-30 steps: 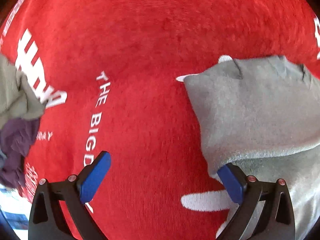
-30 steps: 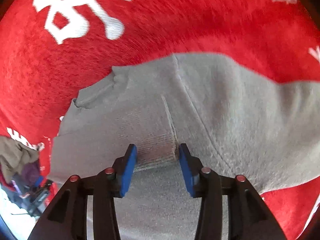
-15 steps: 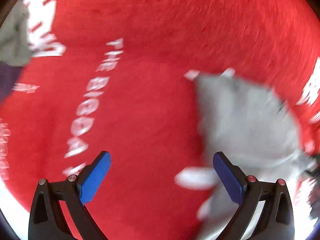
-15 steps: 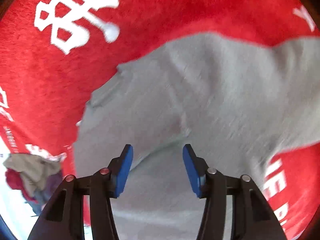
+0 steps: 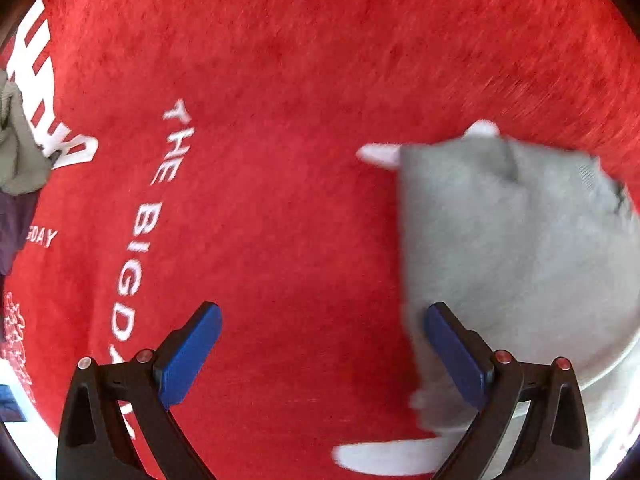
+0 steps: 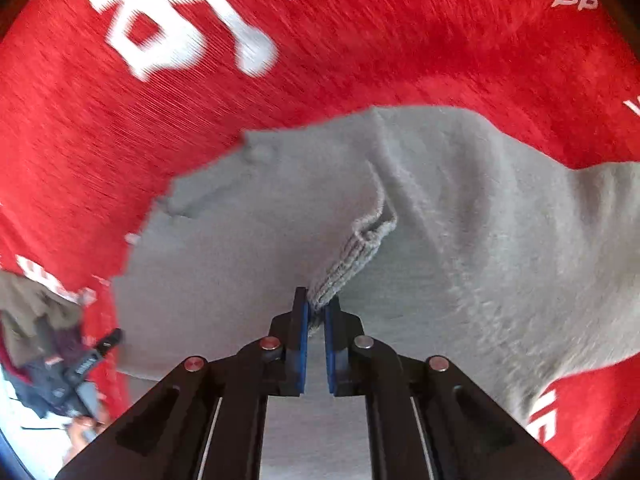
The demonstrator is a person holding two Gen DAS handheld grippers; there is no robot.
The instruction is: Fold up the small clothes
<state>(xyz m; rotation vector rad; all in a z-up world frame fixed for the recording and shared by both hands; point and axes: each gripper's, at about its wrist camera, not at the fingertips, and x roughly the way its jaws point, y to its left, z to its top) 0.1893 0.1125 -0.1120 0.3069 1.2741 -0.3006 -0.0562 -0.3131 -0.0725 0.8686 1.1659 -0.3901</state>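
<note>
1. We see a grey garment (image 6: 460,240) lying on a red cloth (image 6: 360,60) with white lettering; it fills the middle and right of the right wrist view.
2. Our right gripper (image 6: 316,312) has just been closing, and its blue pads now pinch a ribbed hem (image 6: 352,256) of the garment, which bunches into a raised ridge running up from the fingertips.
3. Our left gripper (image 5: 320,344) stands wide apart with nothing between the pads, pointing steeply down at the cloth.
4. In the left wrist view the garment (image 5: 520,248) lies at the right; the right-hand blue pad (image 5: 456,356) overlaps its left edge, though we cannot tell whether it touches. The left-hand pad is over bare red cloth (image 5: 300,120).
5. White words reading "THE BIG DAY" (image 5: 152,216) run down the cloth left of that gripper.
6. A pile of other clothes (image 5: 16,160), olive and dark purple, sits at the far left edge, well apart from the grey garment; the right wrist view shows it too (image 6: 36,320).
</note>
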